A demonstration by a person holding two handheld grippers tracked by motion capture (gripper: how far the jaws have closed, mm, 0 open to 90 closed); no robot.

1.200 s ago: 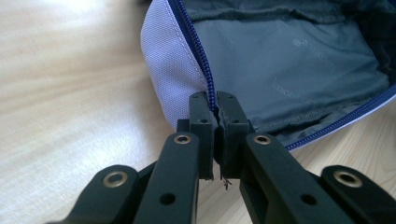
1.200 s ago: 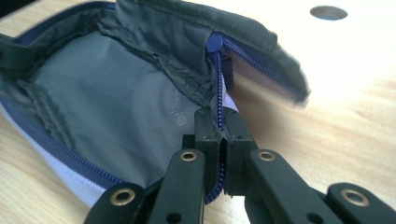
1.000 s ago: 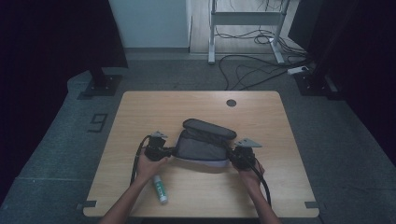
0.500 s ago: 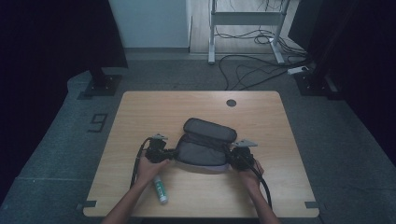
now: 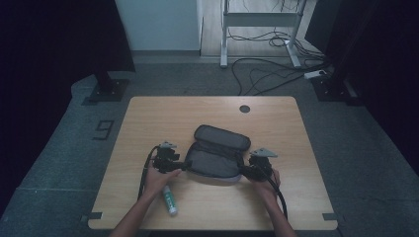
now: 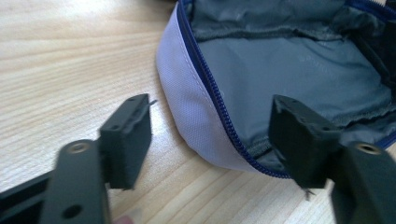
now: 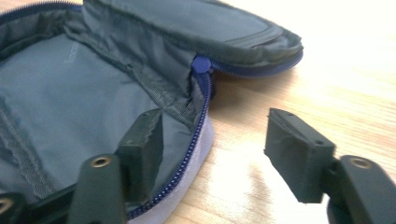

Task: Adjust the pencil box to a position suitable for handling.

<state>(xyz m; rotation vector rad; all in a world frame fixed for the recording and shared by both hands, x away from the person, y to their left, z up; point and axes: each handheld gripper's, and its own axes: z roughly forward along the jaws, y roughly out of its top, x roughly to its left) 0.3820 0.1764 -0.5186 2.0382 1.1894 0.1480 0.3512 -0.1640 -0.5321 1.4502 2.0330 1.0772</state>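
Note:
A grey zip pouch (image 5: 217, 154) lies open in the middle of the wooden table (image 5: 148, 113), its lid flap folded back away from me. Its lining is grey (image 6: 299, 65) and a blue zipper runs along its pale rim (image 6: 196, 107). My left gripper (image 5: 174, 163) is at the pouch's left end, open, with the rim between its jaws in the left gripper view (image 6: 210, 140). My right gripper (image 5: 251, 170) is at the right end, open, straddling the rim (image 7: 196, 140) near the blue zipper pull (image 7: 201, 64).
A white tube with a green label (image 5: 169, 199) lies on the table by my left hand, near the front edge. A round dark cable hole (image 5: 244, 108) sits at the table's back. Cables and a desk frame (image 5: 257, 19) stand on the floor beyond.
Both grippers have shifted slightly toward me along the pouch's ends. The pouch stays open in the same spot.

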